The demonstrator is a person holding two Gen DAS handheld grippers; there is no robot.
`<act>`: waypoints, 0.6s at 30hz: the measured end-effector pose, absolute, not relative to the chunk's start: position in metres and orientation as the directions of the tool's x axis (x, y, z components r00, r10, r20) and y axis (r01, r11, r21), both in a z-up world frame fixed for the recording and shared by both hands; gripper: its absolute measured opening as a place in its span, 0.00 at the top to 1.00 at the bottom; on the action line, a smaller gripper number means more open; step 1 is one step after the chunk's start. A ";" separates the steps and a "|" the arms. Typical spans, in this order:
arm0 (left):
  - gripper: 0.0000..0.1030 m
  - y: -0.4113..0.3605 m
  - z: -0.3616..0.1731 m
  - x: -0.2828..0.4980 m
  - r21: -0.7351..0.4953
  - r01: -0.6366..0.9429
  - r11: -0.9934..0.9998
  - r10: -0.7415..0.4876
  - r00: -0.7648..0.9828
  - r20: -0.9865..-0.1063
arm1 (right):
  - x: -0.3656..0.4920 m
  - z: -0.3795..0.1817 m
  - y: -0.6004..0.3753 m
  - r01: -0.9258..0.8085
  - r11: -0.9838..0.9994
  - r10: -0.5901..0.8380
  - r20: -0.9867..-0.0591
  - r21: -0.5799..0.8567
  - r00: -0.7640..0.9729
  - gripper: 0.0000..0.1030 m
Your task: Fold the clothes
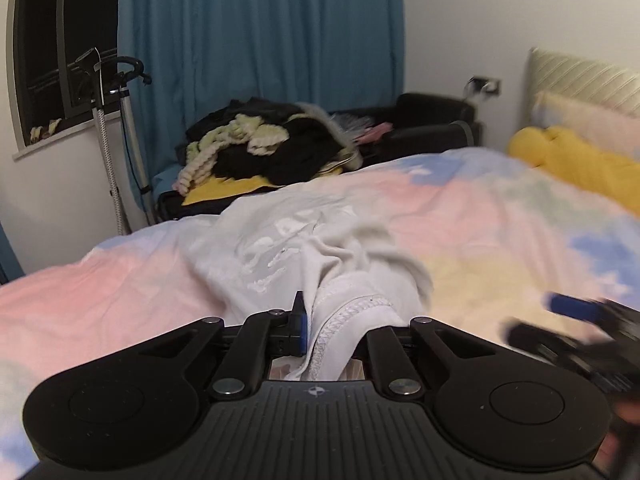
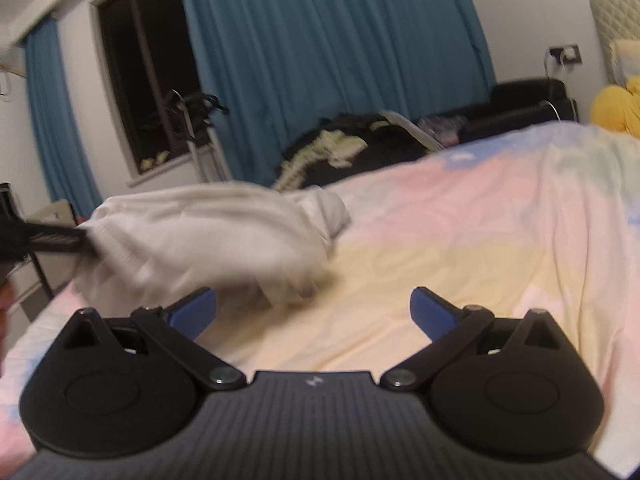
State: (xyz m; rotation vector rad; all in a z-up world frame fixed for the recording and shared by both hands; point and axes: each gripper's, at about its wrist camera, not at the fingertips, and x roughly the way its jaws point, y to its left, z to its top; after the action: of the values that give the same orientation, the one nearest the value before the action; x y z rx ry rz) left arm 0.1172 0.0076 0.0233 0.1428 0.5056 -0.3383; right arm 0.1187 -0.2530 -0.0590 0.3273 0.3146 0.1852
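Observation:
A white garment (image 1: 304,240) with a pale print lies bunched on the pastel bedspread (image 1: 480,220). My left gripper (image 1: 320,320) is shut on a stitched hem of that garment, which drapes over and hides the right finger; the left blue pad shows beside the cloth. In the right wrist view the same white garment (image 2: 208,236) hangs lifted at the left, pulled by the left gripper (image 2: 86,242). My right gripper (image 2: 314,308) stands open over the bedspread (image 2: 460,240), nothing between its blue pads (image 2: 434,310). It also shows blurred at the right as right gripper (image 1: 536,322).
A pile of dark and cream clothes (image 1: 272,148) lies beyond the bed's far edge, by a black seat (image 1: 436,120). Blue curtains (image 1: 260,40) and a dark window (image 1: 60,40) stand behind. A yellow cushion (image 1: 576,160) and pillow sit at the headboard. A garment steamer stand (image 1: 108,120) is left.

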 end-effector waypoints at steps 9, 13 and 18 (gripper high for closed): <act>0.90 0.084 -0.002 0.003 -0.121 0.245 0.962 -0.272 0.806 -0.525 | 0.074 -0.024 -0.248 -0.181 0.924 0.275 -0.256 0.336 0.927 0.00; 0.85 0.097 -0.020 -0.005 -0.200 0.179 0.963 -0.264 0.769 -0.582 | 0.055 -0.015 -0.235 -0.204 0.913 0.307 -0.265 0.353 0.914 0.00; 0.44 0.095 -0.020 -0.023 -0.222 0.202 0.954 -0.295 0.770 -0.566 | 0.048 -0.016 -0.232 -0.183 0.911 0.305 -0.304 0.370 0.903 0.00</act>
State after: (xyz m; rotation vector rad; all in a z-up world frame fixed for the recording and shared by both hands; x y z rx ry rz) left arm -0.0230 0.0946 -0.0199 -0.1522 0.6376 -0.2706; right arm 0.0484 -0.2318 -0.0163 0.3417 0.3657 0.2570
